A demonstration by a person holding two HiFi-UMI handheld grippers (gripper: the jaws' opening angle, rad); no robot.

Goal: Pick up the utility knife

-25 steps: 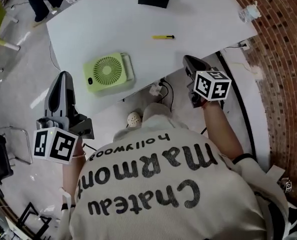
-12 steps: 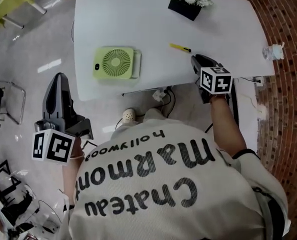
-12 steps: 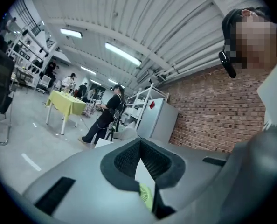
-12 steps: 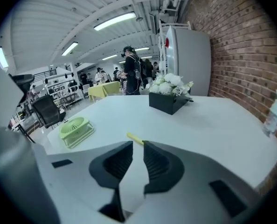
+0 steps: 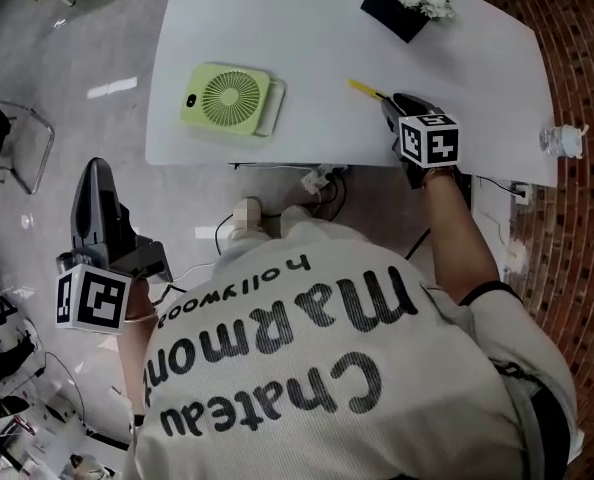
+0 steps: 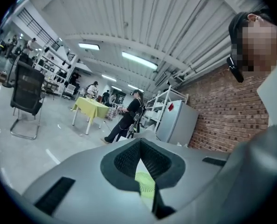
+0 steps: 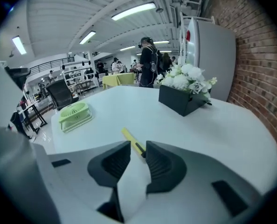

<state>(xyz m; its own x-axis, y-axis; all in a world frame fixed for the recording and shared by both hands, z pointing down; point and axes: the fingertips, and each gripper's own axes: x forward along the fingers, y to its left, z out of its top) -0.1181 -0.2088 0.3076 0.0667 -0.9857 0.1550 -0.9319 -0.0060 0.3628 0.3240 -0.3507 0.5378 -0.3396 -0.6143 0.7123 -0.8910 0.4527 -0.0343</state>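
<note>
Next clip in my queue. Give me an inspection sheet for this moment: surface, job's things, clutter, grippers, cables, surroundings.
Surface: white table, mostly bare.
Job's things: yellow utility knife lying flat on the table, not yet picked up.
Clutter: green fan lying flat; black planter of white flowers.
Grippers: right gripper over the table, jaws apart and just opened, knife just ahead of them, nothing between the pads. Left gripper off the table over the floor, jaws together, empty.
Cables: cables hang under the table's near edge.
Surroundings: brick wall, grey floor, people standing far off in both gripper views.
</note>
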